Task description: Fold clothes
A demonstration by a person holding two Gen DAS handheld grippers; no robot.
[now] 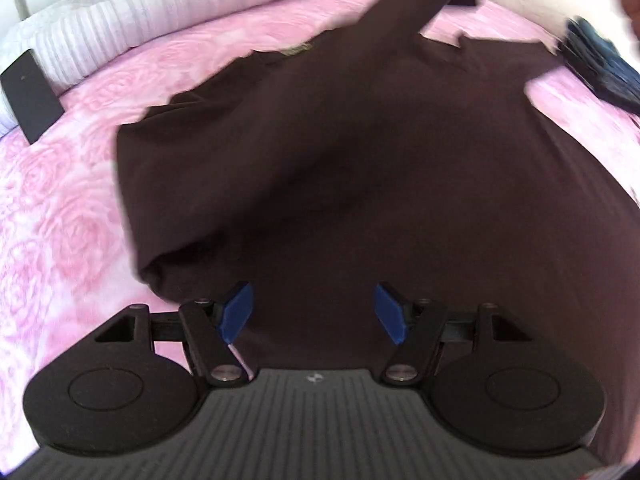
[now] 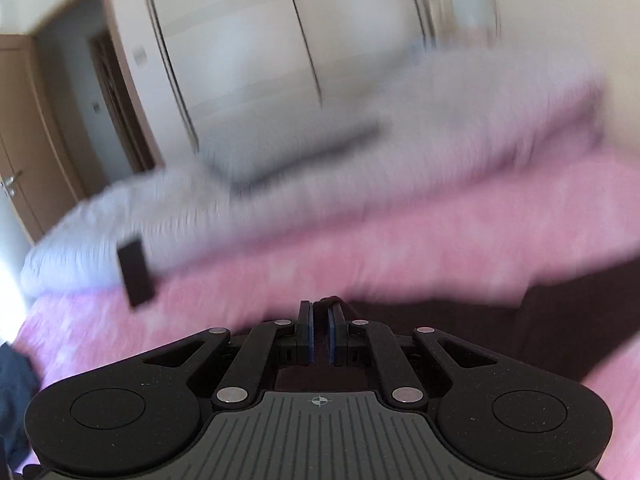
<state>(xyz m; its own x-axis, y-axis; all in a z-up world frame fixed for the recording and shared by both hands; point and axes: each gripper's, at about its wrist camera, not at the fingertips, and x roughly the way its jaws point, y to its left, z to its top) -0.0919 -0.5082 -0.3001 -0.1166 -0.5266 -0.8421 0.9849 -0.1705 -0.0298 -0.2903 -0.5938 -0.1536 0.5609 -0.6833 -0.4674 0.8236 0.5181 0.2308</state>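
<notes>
Dark maroon garment: spread on pink bed, rumpled, far corner lifted; fold barely begun. Left gripper: released, above near hem. Right gripper: clenched on maroon cloth.

The dark maroon garment is running off the right and bottom edges of the left wrist view, and its raised corner is leaving the top edge. In the right wrist view the bedding and wardrobe doors are smearing into blur, and whatever dark cloth is sitting between the right gripper pads is staying mostly hidden.
</notes>
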